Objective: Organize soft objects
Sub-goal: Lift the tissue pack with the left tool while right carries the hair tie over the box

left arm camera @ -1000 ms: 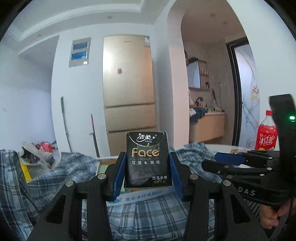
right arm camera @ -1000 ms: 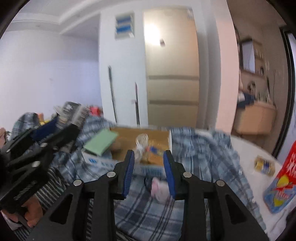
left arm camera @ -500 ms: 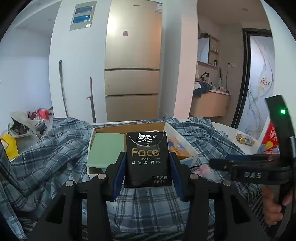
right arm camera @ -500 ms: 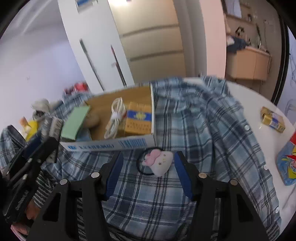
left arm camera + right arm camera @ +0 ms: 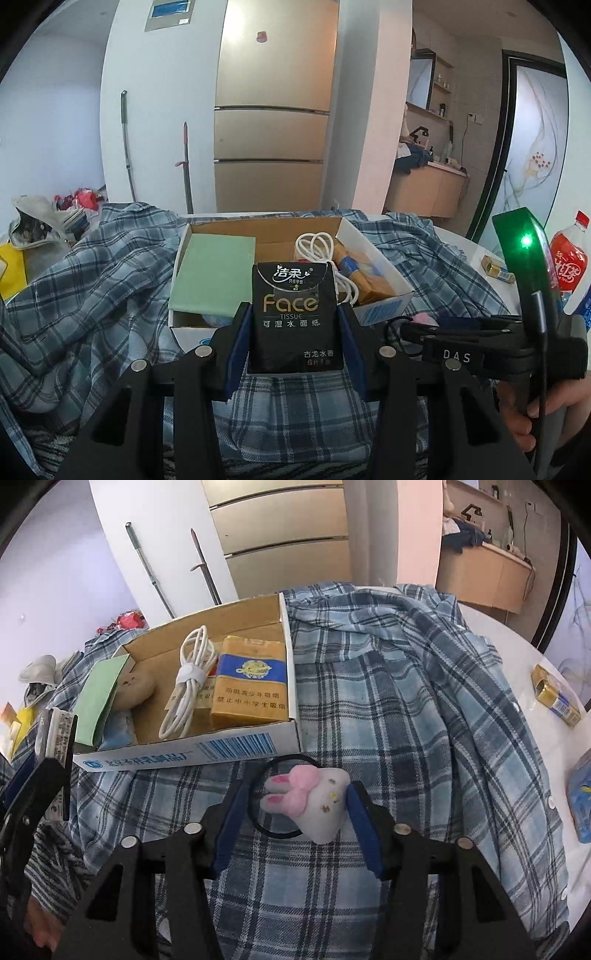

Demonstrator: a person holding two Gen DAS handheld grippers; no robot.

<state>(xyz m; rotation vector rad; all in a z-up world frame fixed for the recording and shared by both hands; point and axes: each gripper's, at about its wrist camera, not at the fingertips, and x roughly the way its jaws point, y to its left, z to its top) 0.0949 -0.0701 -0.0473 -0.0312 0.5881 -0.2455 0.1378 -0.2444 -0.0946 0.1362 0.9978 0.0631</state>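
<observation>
Mid-task: left gripper [image 5: 295, 328] clamps tissue pack [image 5: 294, 317] short of cardboard box [image 5: 192, 755], right gripper [image 5: 295, 812] jaws closing around bunny hair tie [image 5: 314, 808], not yet gripped.

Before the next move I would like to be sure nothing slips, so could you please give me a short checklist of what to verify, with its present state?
1. Left claw grips the black tissue pack squarely: ok.
2. Bunny hair tie lies between the right claw's pads: ok.
3. Right claw has a firm hold on it: not ok; its jaws are closing, the left pad clear of the plush.
4. Black elastic loop inside the jaws: cannot tell; part lies under the left pad.
5. Cardboard box has free floor beside the white cable: ok.
6. Plaid shirt clear of the pads: cannot tell.
</observation>
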